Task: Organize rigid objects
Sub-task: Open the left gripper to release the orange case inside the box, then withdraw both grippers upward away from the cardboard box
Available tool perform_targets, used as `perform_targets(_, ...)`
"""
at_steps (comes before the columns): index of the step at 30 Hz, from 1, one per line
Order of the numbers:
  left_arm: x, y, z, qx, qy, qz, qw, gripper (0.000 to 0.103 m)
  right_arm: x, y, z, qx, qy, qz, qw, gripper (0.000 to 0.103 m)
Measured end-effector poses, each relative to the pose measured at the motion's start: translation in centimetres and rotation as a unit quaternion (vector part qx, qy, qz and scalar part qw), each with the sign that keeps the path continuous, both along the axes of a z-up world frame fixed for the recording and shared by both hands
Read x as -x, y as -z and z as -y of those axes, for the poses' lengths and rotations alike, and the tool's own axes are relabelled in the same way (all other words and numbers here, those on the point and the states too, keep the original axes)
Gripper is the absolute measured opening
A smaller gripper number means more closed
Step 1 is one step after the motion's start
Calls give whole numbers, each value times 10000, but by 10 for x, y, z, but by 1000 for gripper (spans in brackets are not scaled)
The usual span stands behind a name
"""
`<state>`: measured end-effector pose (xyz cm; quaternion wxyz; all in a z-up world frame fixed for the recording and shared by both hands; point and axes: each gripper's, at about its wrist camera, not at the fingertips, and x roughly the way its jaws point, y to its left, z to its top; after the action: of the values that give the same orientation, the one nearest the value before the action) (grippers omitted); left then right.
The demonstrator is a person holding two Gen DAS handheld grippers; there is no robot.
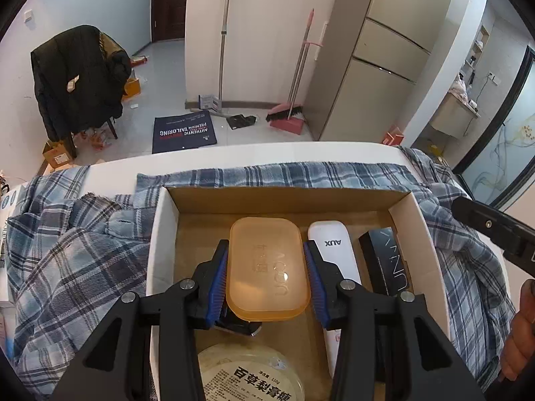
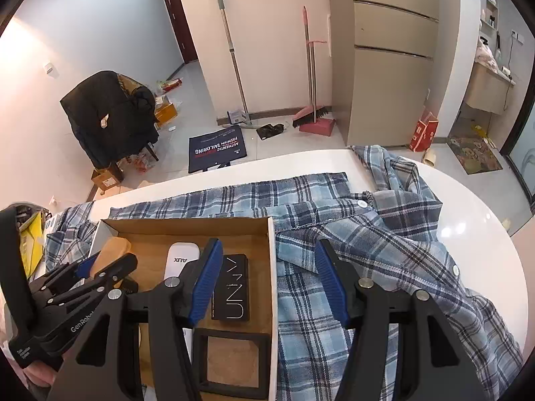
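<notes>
My left gripper [image 1: 265, 245] is shut on an orange translucent soap case [image 1: 267, 267], its blue pads pressing both long sides, and holds it over the open cardboard box [image 1: 160, 234]. In the box lie a white AUX remote [image 1: 334, 247], a black UNNY carton [image 1: 384, 260] and a round labelled tin [image 1: 250, 377]. In the right wrist view my right gripper [image 2: 267, 245] stands open above the box's right wall [image 2: 271, 267], with nothing between its fingers. That view also shows the left gripper [image 2: 107, 260], the soap case [image 2: 113, 250], the remote [image 2: 182, 257], the carton [image 2: 234, 287] and a black square frame [image 2: 234, 361].
The box sits on a blue plaid shirt [image 2: 367, 250] spread over a white table [image 2: 468, 207]. A hand [image 1: 521, 327] shows at the right edge. Beyond the table's far edge are a chair with a dark jacket [image 1: 80, 80], a broom and dustpan [image 1: 287, 117] and a fridge [image 1: 384, 67].
</notes>
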<state>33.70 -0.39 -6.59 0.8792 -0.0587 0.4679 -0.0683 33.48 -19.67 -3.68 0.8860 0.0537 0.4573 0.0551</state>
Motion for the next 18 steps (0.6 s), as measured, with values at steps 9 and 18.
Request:
perform_targets(9,-1,5,7,-111,53,-99,9999,45,-3,5,0,-8,9,-73,10000,56)
perform_targets(18,-2,7,20,-355,150,-137,9992,45,-3,10,-6,-62,-64,-203,9998,56)
